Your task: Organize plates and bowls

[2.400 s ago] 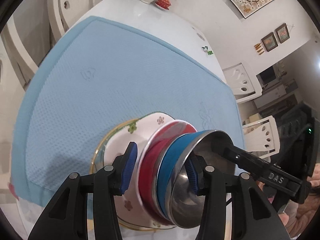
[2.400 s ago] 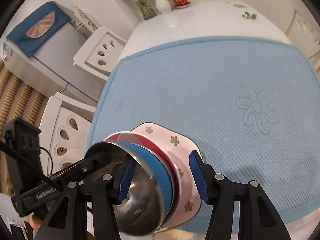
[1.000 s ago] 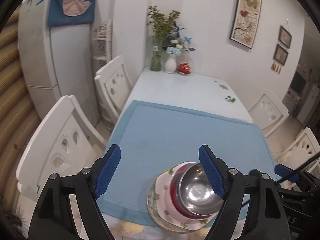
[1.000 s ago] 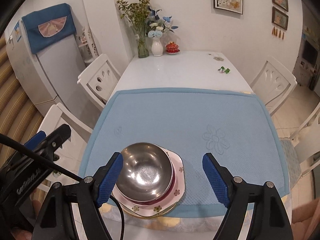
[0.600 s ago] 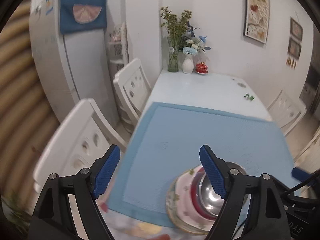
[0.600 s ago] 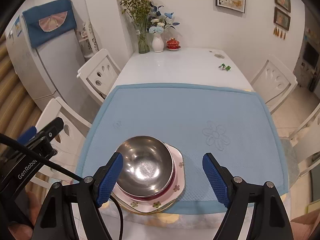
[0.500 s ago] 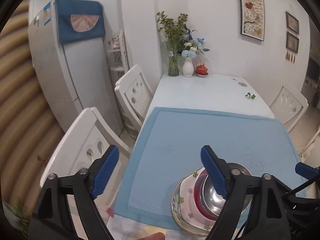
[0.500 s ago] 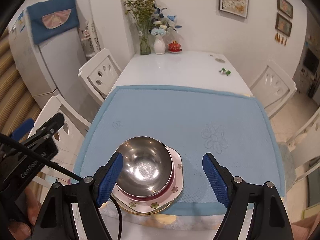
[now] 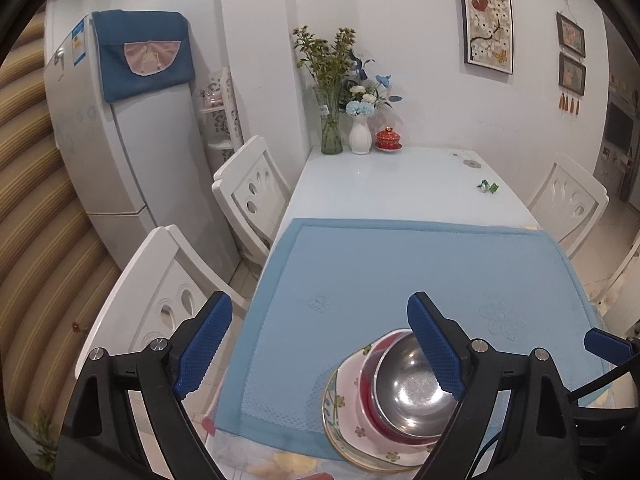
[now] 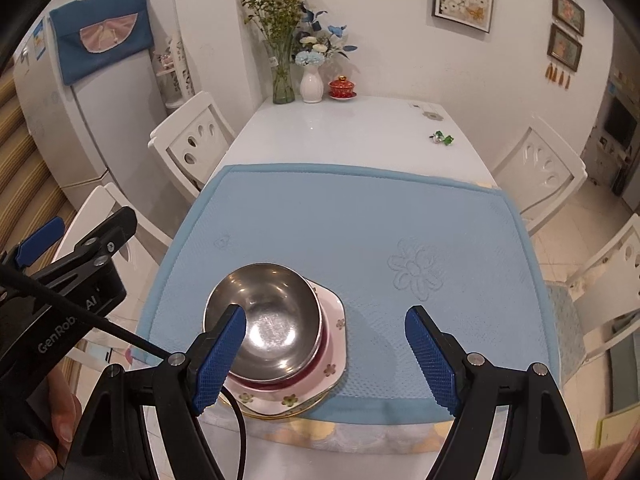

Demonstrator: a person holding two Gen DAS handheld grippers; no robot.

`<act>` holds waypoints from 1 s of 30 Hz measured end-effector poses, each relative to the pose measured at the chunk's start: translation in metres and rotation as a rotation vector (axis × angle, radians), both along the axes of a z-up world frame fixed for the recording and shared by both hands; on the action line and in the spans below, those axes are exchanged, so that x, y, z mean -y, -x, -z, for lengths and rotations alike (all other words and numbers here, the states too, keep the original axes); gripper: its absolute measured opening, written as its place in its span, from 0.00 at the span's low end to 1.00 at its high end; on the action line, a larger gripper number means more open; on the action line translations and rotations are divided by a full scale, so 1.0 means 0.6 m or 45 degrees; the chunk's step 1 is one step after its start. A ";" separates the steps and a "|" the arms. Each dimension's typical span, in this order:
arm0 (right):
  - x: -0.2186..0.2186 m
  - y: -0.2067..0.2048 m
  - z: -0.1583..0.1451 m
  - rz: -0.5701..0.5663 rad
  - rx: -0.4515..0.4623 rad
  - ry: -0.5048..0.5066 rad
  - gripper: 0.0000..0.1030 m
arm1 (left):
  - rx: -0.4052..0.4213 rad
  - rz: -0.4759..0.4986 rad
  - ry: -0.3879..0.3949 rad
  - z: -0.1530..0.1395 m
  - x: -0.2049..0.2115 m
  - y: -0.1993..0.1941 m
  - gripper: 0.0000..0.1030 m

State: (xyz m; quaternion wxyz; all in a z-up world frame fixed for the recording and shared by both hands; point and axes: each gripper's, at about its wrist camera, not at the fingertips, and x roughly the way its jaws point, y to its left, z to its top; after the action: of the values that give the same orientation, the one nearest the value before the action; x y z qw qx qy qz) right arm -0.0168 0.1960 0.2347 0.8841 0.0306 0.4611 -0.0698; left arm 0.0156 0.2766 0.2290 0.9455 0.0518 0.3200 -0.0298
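Observation:
A steel bowl (image 10: 266,320) sits on top of a stack with a red bowl (image 9: 366,384) under it and a pink flowered plate (image 10: 334,350) at the bottom, at the near edge of the blue mat (image 10: 352,232). The stack also shows in the left wrist view, with the steel bowl (image 9: 408,392) on top. My left gripper (image 9: 320,350) is open and empty, raised above and left of the stack. My right gripper (image 10: 322,358) is open and empty, raised above the stack's near side. The left gripper's body (image 10: 76,276) shows at the left of the right wrist view.
The white table (image 10: 360,132) carries a glass vase of flowers (image 10: 282,80), a white vase (image 10: 311,84), a red lidded cup (image 10: 342,88) and a small green item (image 10: 440,137) at its far end. White chairs (image 9: 248,196) stand on both sides. A fridge (image 9: 120,152) stands at left.
Both grippers let go of the stack, opened wide and pulled up and back from it. The stack rests on the mat. In the last half second the views shifted only slightly.

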 end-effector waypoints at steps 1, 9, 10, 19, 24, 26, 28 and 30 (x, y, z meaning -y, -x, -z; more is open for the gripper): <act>0.004 0.000 0.000 -0.009 -0.004 -0.003 0.78 | -0.006 -0.003 -0.003 -0.001 0.005 0.001 0.86; 0.037 0.006 0.010 -0.092 -0.076 0.001 0.78 | -0.059 -0.060 -0.016 0.006 0.046 0.017 0.86; 0.040 0.007 0.011 -0.101 -0.080 -0.004 0.78 | -0.062 -0.066 -0.023 0.007 0.050 0.020 0.86; 0.057 0.003 0.013 -0.181 -0.095 -0.026 0.78 | -0.053 -0.132 -0.092 0.002 0.074 0.035 0.86; 0.068 -0.001 0.018 -0.208 -0.103 -0.056 0.78 | -0.066 -0.147 -0.100 -0.002 0.084 0.033 0.86; 0.072 -0.003 0.019 -0.218 -0.101 -0.063 0.78 | -0.067 -0.150 -0.114 -0.004 0.090 0.032 0.86; 0.075 -0.004 0.021 -0.226 -0.102 -0.071 0.78 | -0.058 -0.158 -0.116 -0.006 0.093 0.030 0.86; 0.079 -0.005 0.025 -0.234 -0.111 -0.081 0.78 | -0.046 -0.173 -0.111 -0.010 0.096 0.028 0.86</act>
State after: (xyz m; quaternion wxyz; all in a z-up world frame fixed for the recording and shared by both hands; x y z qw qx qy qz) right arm -0.0141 0.1483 0.2195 0.8644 0.0132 0.5020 0.0249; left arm -0.0014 0.2192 0.2350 0.9363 0.0707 0.3407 0.0477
